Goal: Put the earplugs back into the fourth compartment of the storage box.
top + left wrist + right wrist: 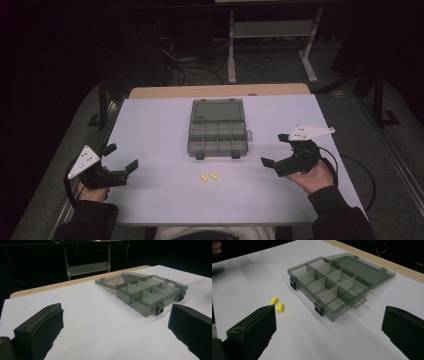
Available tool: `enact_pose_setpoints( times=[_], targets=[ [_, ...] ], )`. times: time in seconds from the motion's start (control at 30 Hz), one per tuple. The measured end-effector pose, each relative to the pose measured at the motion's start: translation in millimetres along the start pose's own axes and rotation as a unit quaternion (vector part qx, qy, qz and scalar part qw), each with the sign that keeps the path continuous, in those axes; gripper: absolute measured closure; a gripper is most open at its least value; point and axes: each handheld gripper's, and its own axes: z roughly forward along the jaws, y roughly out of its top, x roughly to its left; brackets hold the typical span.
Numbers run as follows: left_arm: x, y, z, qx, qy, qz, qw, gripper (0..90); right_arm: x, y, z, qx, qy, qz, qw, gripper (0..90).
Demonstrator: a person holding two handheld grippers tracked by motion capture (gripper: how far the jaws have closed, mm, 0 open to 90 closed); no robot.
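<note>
At table centre, a smoky compartment box (218, 134) lies with its lid folded flat behind it; its cells appear empty, though the tinted plastic hinders certainty. Two yellow pieces (208, 177) lie just in front of it. Left gripper (121, 158) and right gripper (275, 149) hover at either side, jaws spread wide, holding nothing.

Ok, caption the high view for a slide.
Open left gripper and right gripper flank an open compartment box and two yellow pieces on a white table.
</note>
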Motion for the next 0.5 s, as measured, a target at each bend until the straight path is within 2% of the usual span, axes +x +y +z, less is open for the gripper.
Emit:
enact_pose_setpoints(
  times=[0.5],
  targets=[
    [-0.5,0.2,0.0,0.0,-0.001,0.002,1.0,0.0,11.8,15.7,28.1,0.039,0.033,-0.024,0.9984,0.0]
  ],
)
